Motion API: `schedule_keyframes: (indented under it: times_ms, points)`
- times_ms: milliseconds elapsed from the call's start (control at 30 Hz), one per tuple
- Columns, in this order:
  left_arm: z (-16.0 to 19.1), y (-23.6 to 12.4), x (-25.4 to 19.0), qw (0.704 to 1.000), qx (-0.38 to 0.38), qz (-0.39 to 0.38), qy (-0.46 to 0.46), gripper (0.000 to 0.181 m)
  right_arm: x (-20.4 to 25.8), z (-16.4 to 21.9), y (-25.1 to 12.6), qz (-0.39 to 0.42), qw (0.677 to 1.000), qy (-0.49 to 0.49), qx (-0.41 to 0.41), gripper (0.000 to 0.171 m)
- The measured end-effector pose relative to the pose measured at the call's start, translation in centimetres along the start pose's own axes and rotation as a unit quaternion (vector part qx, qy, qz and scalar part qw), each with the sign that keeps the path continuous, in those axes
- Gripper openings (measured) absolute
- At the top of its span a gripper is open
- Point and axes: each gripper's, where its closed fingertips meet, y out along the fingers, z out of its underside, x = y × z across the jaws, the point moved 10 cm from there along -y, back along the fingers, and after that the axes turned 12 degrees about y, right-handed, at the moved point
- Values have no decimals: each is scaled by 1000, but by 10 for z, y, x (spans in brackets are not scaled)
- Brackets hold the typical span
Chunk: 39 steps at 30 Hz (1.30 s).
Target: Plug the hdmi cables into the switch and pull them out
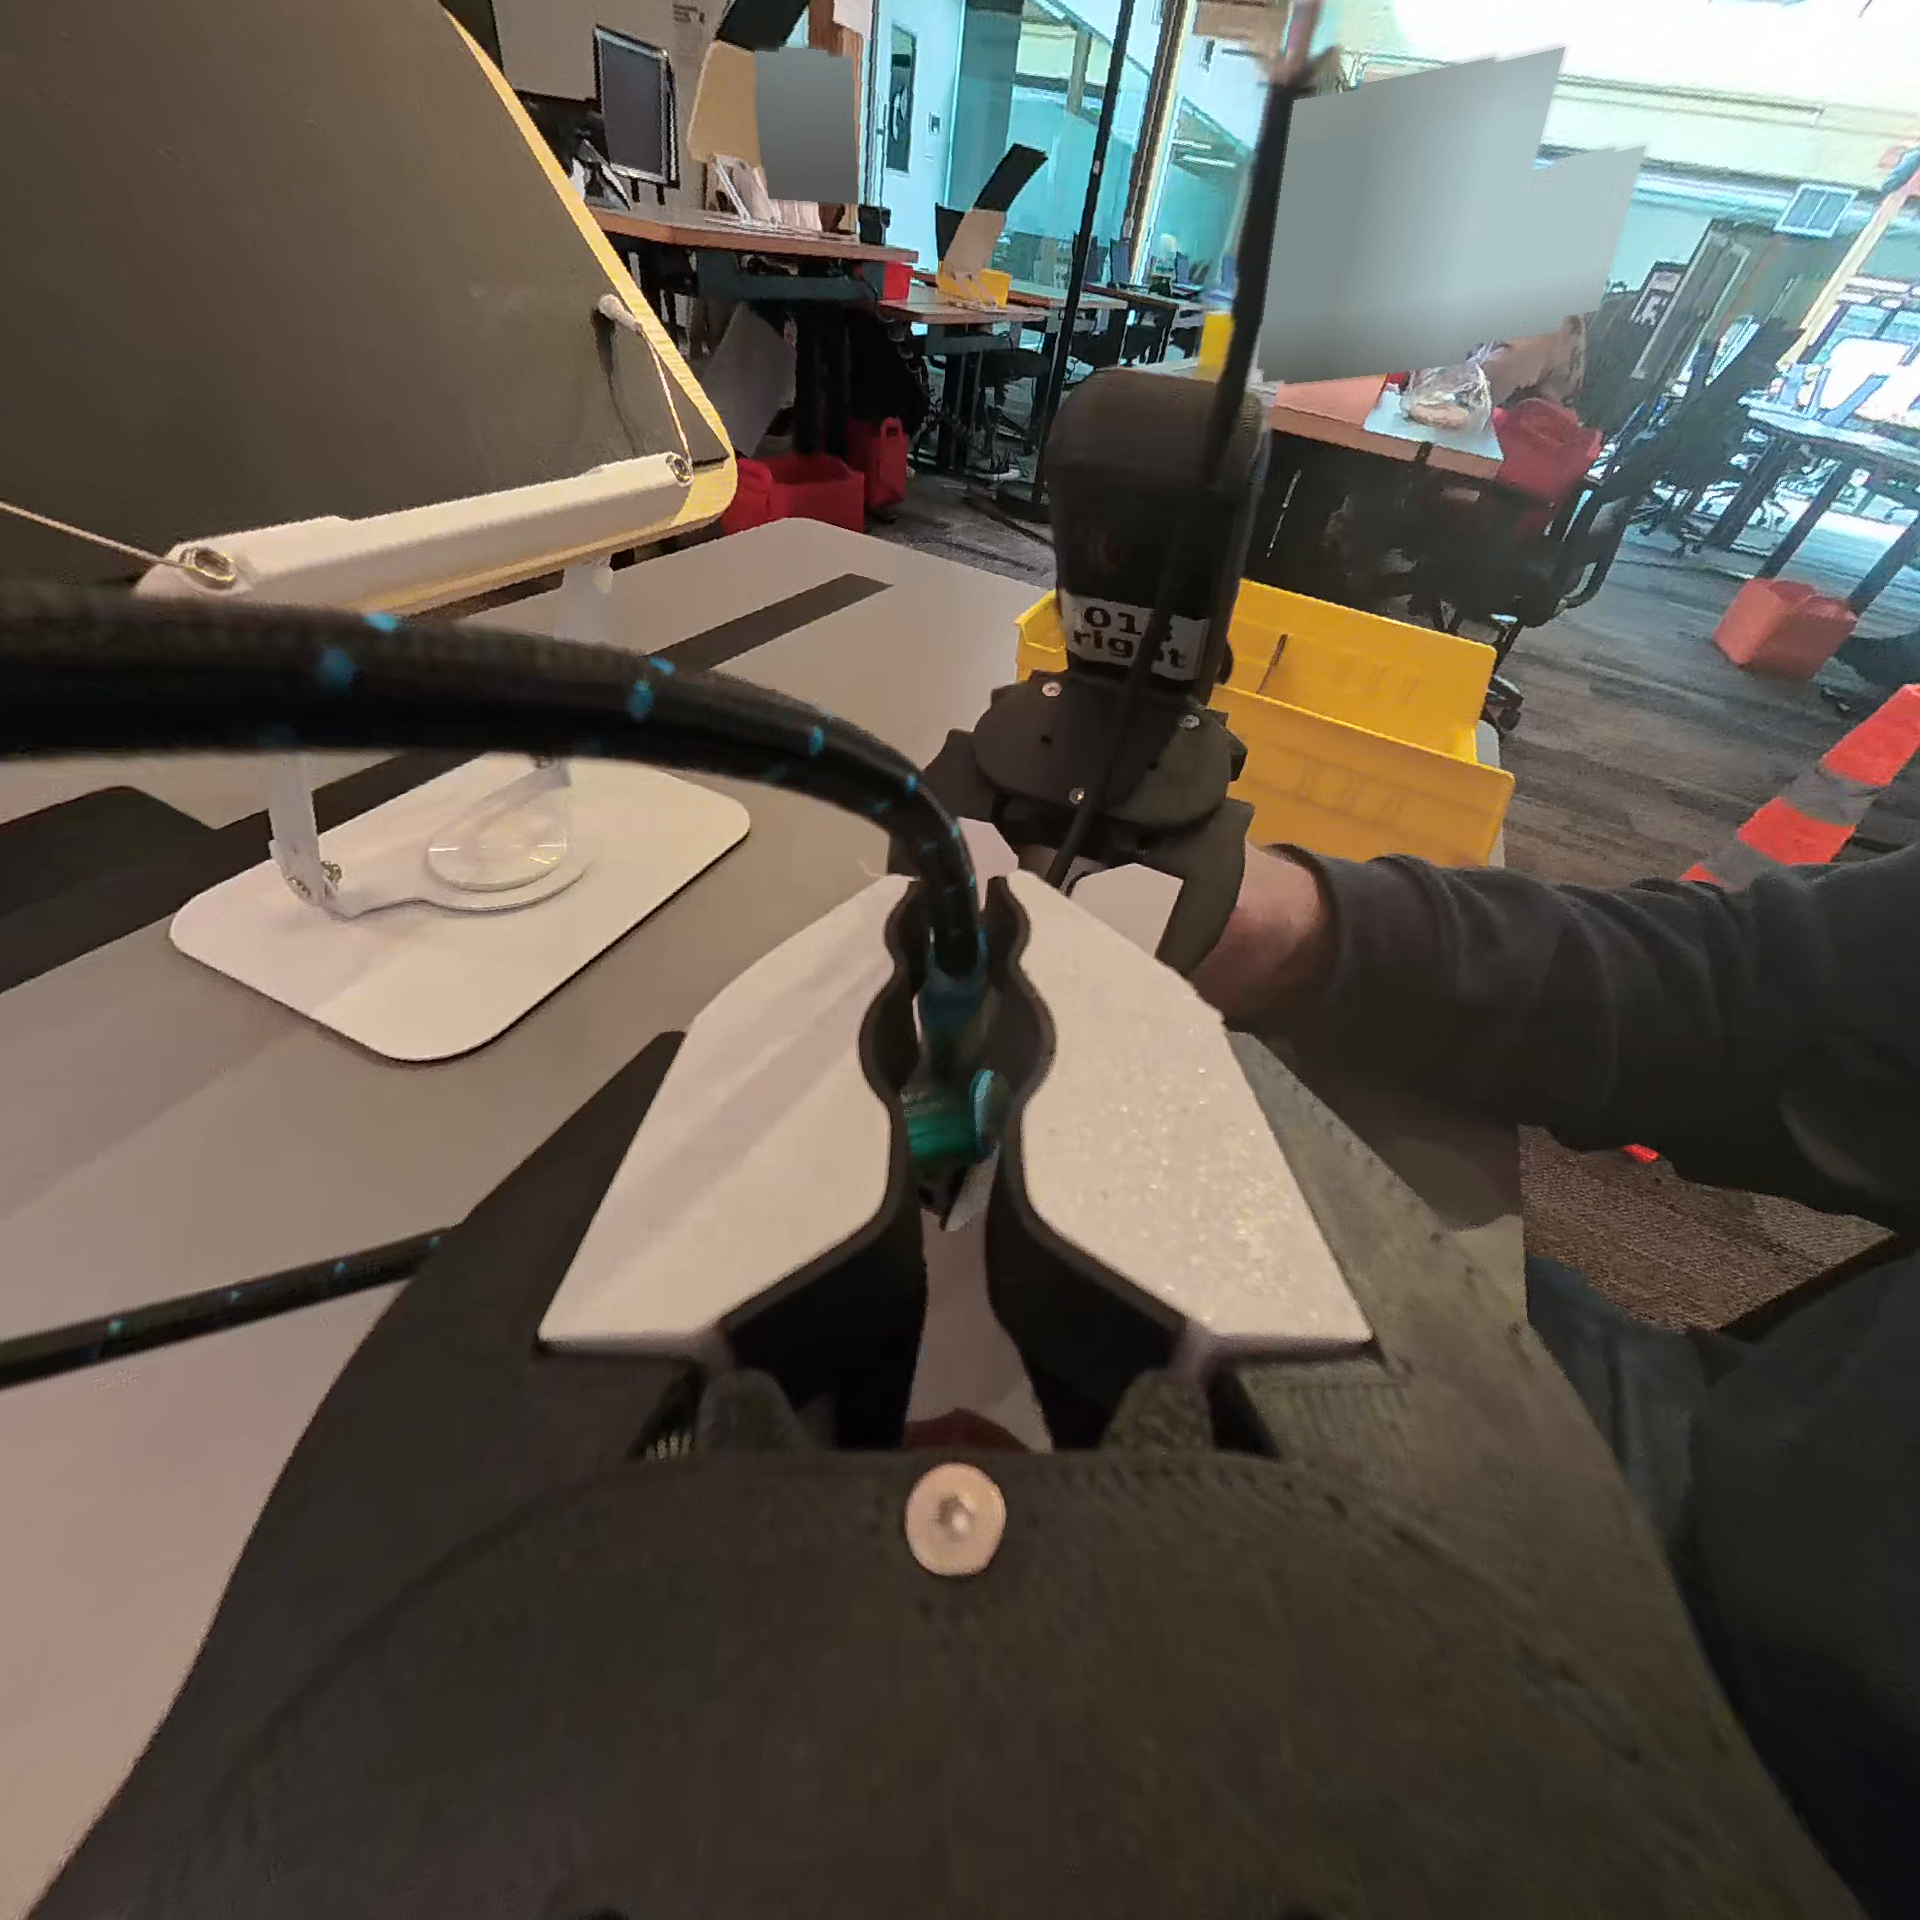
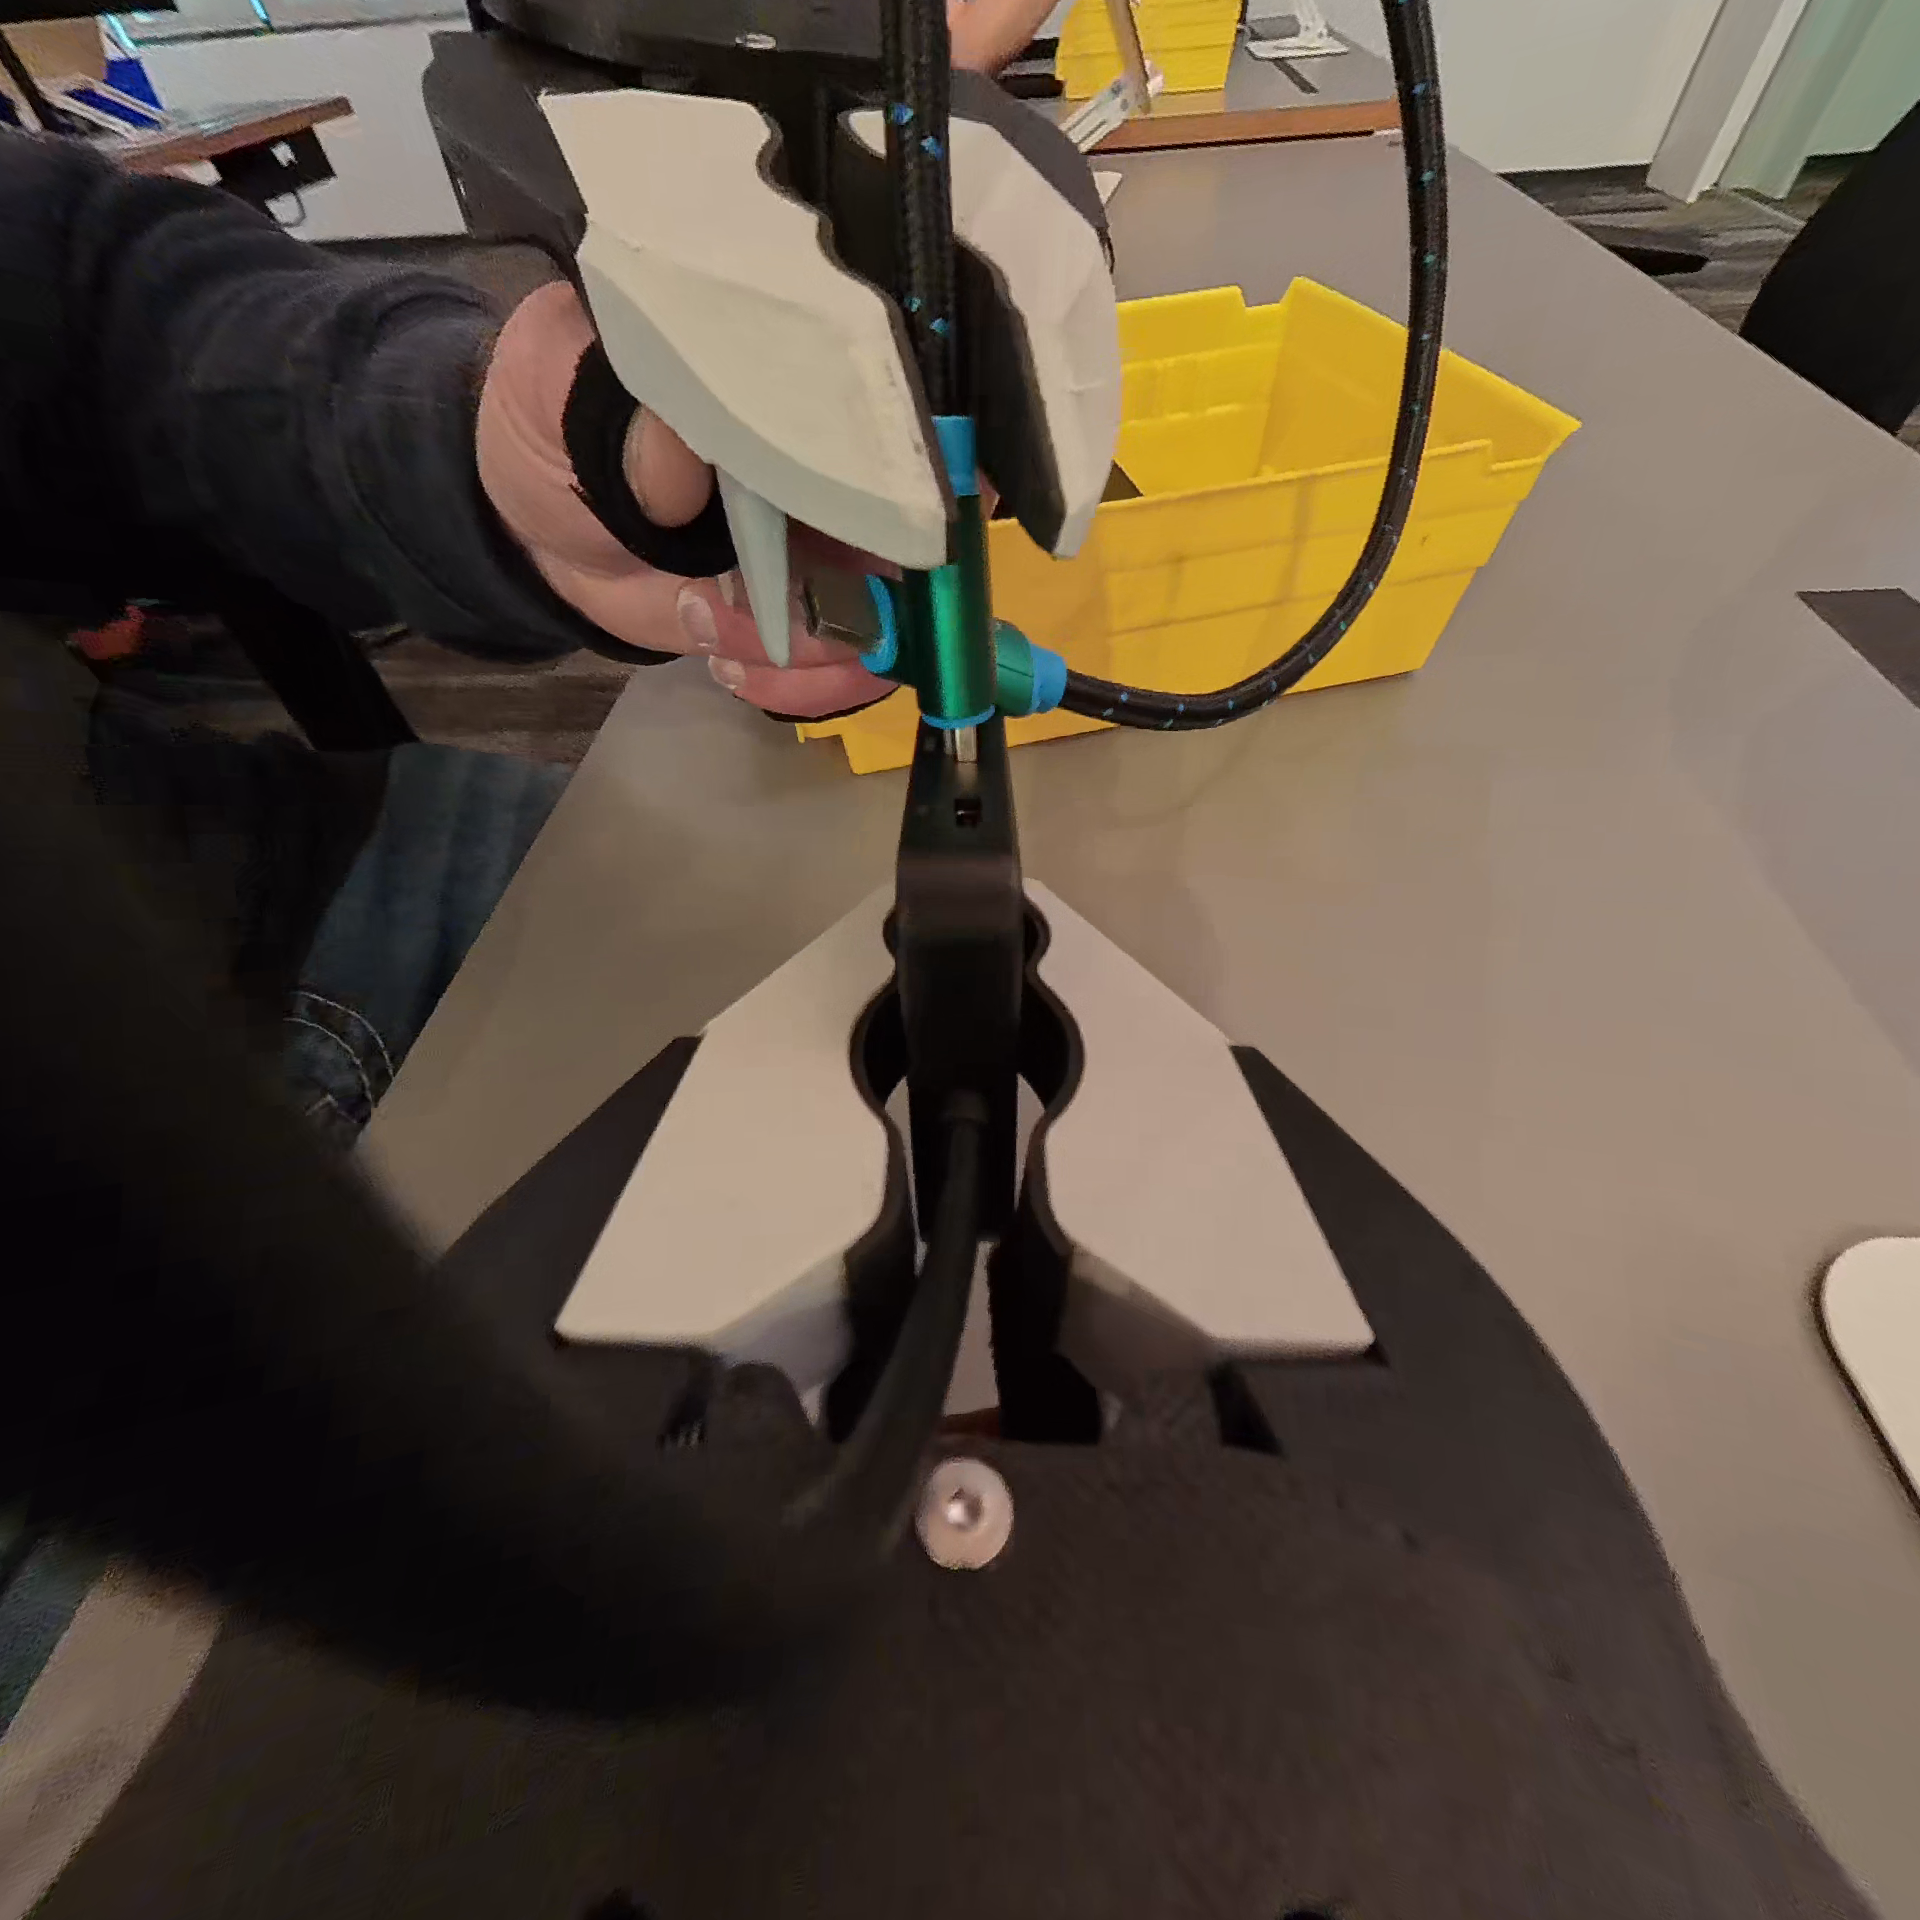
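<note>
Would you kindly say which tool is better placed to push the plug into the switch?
The left tool: it grips the green plug, tip at the port of the black switch, which the right tool holds.

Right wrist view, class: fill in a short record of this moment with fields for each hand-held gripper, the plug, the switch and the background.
left hand-held gripper: shut on the green HDMI plug, pointing down
right hand-held gripper: shut on the black switch, held above the table
plug and switch: metal tip of the plug at the top edge of the switch; how far in, cannot tell
second plug: another green connector crosses behind the first, its braided cable looping up
background: yellow bin on the grey table
</note>
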Motion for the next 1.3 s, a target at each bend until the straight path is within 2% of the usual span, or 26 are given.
schedule_keyframes:
  times_ms: [300, 500, 633, 800, 967, 1133, 1300]
  points:
    - [5, 9, -4, 999, 41, 13, 15, 11, 7, 2, 6, 37, 997, -37, 56, 8]
    - [5, 8, -1, 998, 52, 28, 0, 12, 12, 0, -4, 141, 983, -80, 83, 9]
    - [9, 9, 1, 997, 66, 26, -11, 14, 20, 0, -17, 253, 951, -134, 114, 11]
    - [9, 16, -5, 996, 66, 60, -22, 17, 38, -2, -34, 313, 924, -157, 155, 11]
    - [4, 12, -9, 994, 57, 89, -13, 19, 57, -19, -84, 369, 906, -121, 169, 11]
    - [4, 10, -7, 994, 57, 91, -16, 19, 83, -43, -164, 432, 889, -75, 132, 11]
    - [7, 10, -9, 993, 67, 96, -10, 19, 91, -44, -272, 555, 825, -8, 106, 11]
